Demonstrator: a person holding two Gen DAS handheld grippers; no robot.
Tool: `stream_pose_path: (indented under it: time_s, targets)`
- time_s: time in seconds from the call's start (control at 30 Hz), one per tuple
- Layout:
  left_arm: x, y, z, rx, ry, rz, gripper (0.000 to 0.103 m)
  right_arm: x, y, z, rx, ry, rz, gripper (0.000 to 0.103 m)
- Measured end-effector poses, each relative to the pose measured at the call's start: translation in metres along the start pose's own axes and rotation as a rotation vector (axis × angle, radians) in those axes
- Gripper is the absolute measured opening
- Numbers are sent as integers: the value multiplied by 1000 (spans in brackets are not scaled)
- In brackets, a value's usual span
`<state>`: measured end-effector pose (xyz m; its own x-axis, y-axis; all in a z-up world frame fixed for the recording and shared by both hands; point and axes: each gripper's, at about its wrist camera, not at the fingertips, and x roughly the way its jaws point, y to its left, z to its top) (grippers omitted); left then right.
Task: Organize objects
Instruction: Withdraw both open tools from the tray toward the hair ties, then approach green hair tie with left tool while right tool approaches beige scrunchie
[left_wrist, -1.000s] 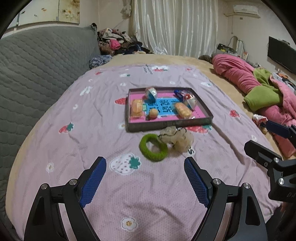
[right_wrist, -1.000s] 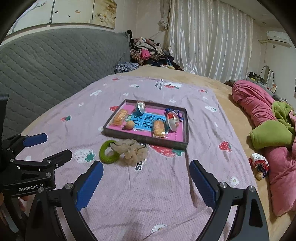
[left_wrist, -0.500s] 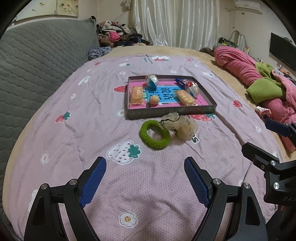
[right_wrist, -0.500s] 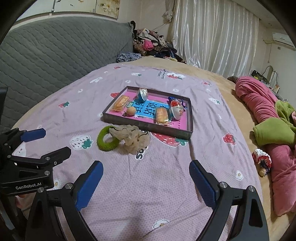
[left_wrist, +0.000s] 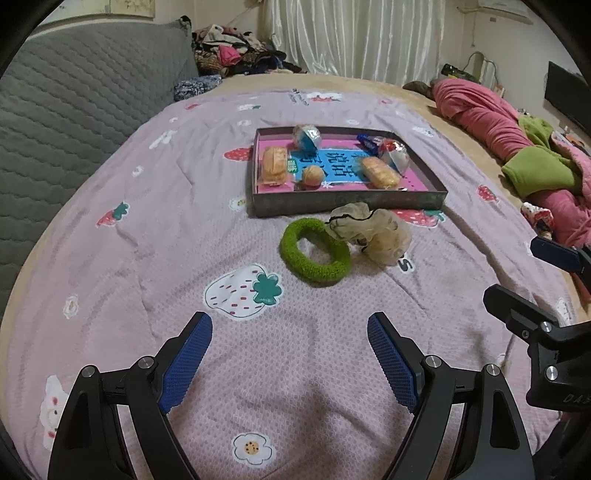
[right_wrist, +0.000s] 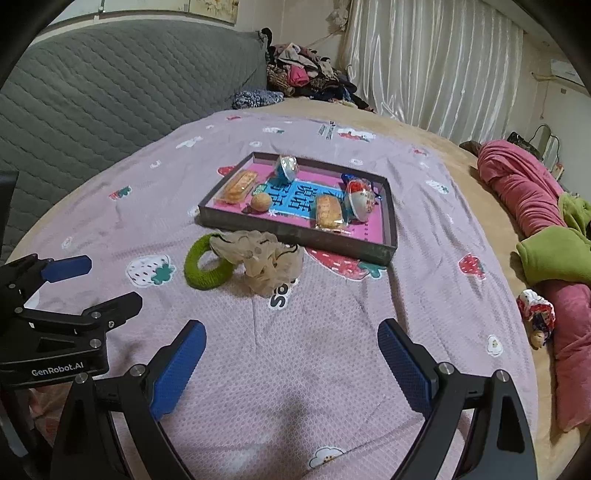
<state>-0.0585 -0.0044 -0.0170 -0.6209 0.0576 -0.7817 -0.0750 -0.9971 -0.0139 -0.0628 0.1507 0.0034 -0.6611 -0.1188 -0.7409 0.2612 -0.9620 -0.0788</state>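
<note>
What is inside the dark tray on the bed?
The tray holds two wrapped cakes, a small round bun and shiny wrapped snacks. Its printed floor is partly covered.

Both views have tipped further downward and drawn nearer to the bed since the earlier pictures. In the left wrist view the green hair ring (left_wrist: 314, 251) and the beige scrunchie (left_wrist: 373, 236) now sit larger and closer to the left tool (left_wrist: 290, 354); the tray (left_wrist: 347, 201) likewise appears nearer. Less of the far wall and curtain shows at the top. In the right wrist view the same items have enlarged ahead of the right tool (right_wrist: 291, 363), and the left tool stands higher at the left edge. More of the purple bedspread (left_wrist: 147, 221) fills each frame.
</note>
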Motion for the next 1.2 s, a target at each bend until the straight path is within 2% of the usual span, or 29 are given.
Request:
stream_pose_path:
  time_s: [0.63, 1.2]
  targets:
    - [50, 9, 15, -24, 49, 3, 87, 47, 1, 7, -14, 49, 7, 94]
    - [97, 16, 46, -40, 82, 9, 87, 93, 5, 17, -44, 73, 3, 94]
